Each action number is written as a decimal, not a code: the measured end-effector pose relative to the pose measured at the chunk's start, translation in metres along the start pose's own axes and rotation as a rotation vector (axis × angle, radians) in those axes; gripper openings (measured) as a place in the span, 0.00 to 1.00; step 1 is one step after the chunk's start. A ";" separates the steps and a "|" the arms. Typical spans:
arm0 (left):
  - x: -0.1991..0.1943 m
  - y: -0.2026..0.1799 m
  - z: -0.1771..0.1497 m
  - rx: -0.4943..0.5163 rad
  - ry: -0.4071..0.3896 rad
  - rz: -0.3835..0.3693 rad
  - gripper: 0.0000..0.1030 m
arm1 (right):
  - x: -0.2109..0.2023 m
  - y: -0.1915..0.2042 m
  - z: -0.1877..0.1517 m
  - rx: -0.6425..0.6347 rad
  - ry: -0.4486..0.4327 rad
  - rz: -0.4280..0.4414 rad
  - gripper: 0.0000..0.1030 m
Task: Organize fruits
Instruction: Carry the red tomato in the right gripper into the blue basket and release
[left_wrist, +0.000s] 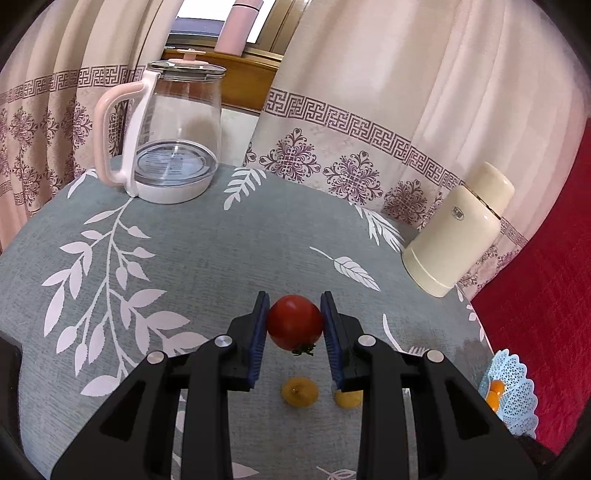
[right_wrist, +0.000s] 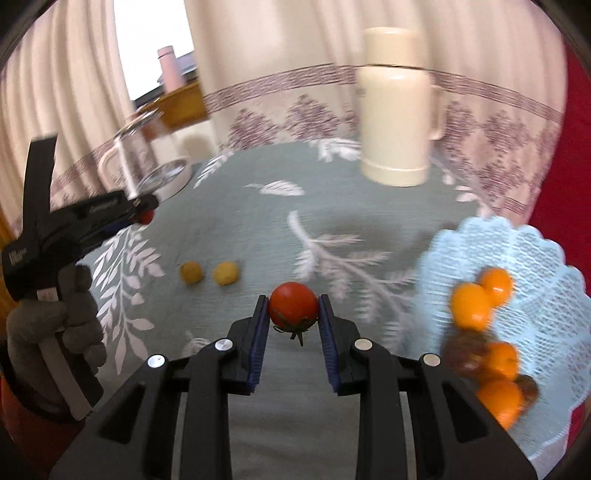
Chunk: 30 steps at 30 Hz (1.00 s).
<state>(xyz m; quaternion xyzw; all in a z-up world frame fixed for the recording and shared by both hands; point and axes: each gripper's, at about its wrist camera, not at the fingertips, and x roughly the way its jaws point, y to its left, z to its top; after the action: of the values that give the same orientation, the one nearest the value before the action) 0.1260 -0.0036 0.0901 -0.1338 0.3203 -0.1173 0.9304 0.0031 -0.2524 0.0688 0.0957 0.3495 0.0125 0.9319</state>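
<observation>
A: Left gripper (left_wrist: 294, 325)?
B: Fingers clamp 1 red tomato (left_wrist: 294, 326) above the surface (left_wrist: 221, 258).
A: Right gripper (right_wrist: 293, 314)?
B: Clamps another tomato (right_wrist: 293, 304); blue basket (right_wrist: 535, 258) beside it, seemingly holding 4 oranges (right_wrist: 471, 304).

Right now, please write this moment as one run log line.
left gripper: shut on red tomato | right gripper: shut on second tomato | blue basket: holds oranges | table: two yellow fruits

The right wrist view is smeared, so the dark brown fruits (right_wrist: 461, 354) in the blue basket (right_wrist: 535, 258) cannot be identified, while the left wrist view hides part of one yellow fruit (left_wrist: 349, 398) behind a claw finger (left_wrist: 334, 339).
</observation>
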 end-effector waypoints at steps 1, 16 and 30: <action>0.000 0.000 0.000 0.000 0.001 -0.001 0.28 | -0.005 -0.008 0.000 0.017 -0.007 -0.014 0.26; -0.001 -0.010 -0.005 0.029 0.003 -0.006 0.28 | -0.042 -0.081 -0.017 0.155 -0.022 -0.134 0.26; 0.000 -0.015 -0.007 0.041 0.004 -0.018 0.28 | -0.053 -0.096 -0.026 0.192 -0.041 -0.178 0.28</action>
<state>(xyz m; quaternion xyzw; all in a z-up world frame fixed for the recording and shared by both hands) 0.1195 -0.0185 0.0893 -0.1171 0.3184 -0.1324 0.9313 -0.0578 -0.3467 0.0660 0.1532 0.3369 -0.1056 0.9230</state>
